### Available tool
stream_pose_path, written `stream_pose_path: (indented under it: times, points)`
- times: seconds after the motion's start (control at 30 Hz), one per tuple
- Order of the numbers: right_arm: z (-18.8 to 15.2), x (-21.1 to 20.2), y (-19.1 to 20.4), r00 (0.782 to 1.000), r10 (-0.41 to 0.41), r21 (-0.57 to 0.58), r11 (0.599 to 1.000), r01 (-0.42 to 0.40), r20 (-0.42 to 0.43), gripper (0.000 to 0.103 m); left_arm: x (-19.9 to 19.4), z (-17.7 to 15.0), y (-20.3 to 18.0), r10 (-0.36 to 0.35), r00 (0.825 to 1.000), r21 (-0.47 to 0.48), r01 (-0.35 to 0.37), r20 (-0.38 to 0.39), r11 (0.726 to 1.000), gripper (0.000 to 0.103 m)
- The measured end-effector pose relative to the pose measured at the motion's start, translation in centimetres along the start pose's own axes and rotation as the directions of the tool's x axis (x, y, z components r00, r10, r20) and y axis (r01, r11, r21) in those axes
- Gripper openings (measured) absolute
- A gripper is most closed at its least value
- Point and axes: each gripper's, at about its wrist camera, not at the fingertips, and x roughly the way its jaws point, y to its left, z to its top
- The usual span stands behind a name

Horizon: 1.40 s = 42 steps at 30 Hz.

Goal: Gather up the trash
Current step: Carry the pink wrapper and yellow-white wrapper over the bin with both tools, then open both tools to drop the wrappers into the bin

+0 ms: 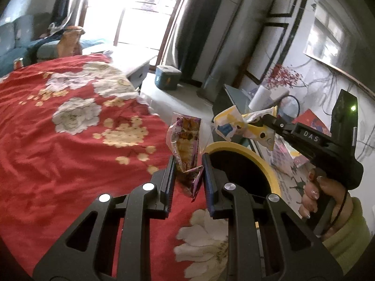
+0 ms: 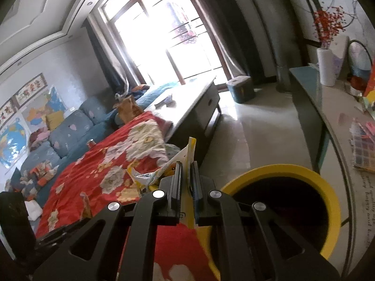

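A bin with a yellow rim (image 1: 236, 145) and a dark inside stands at the edge of the red bed cover. My left gripper (image 1: 188, 167) is shut on a crumpled purple and yellow snack wrapper (image 1: 186, 135), held upright just left of the bin's rim. My right gripper (image 1: 259, 122), held by a hand (image 1: 314, 194) in a green sleeve, is shut on a yellow and white wrapper (image 1: 230, 123) that hangs above the bin's far side. In the right wrist view the same gripper (image 2: 187, 175) pinches that yellow and white wrapper (image 2: 190, 151), with the bin's rim (image 2: 281, 168) low to its right.
A red floral blanket (image 1: 70, 140) covers the surface to the left. Beyond it are a pale low table (image 2: 187, 98), a blue sofa (image 2: 70, 128) and a blue box (image 2: 241, 89) on the tiled floor. A long counter (image 2: 328, 107) with a paper roll and boxes runs along the right.
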Motion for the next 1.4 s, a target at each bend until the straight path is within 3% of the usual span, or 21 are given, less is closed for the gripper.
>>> stream_pose_path:
  times: [0.77,1.13,1.3,1.4]
  points:
    - [-3.8,-1.8,-9.5,0.979,-0.196,0.084,0.976,0.201,-0.063,0.008,5.3,-1.0,-8.2,-0.091,0.991,0.193,0.109,-0.1,0.975,0.017]
    - [-5.1,-1.3,-11.8,0.973,-0.204,0.126,0.968,0.218,-0.109,0.012,9.2,-1.6,-10.2,-0.104,0.979,0.222,0.143,-0.177,0.964,0.018]
    - [-5.4,-1.4,-12.2,0.975,-0.192,0.143,0.968,0.207,-0.114,0.015,10.6,-1.5,-10.8,-0.103,0.975,0.231,0.149,-0.198,0.961,0.03]
    - [-5.3,-2.1,-12.2,0.978,-0.18,0.153,0.969,0.194,-0.1,0.035,10.7,-1.6,-10.7,-0.11,0.972,0.22,0.156,-0.209,0.963,0.047]
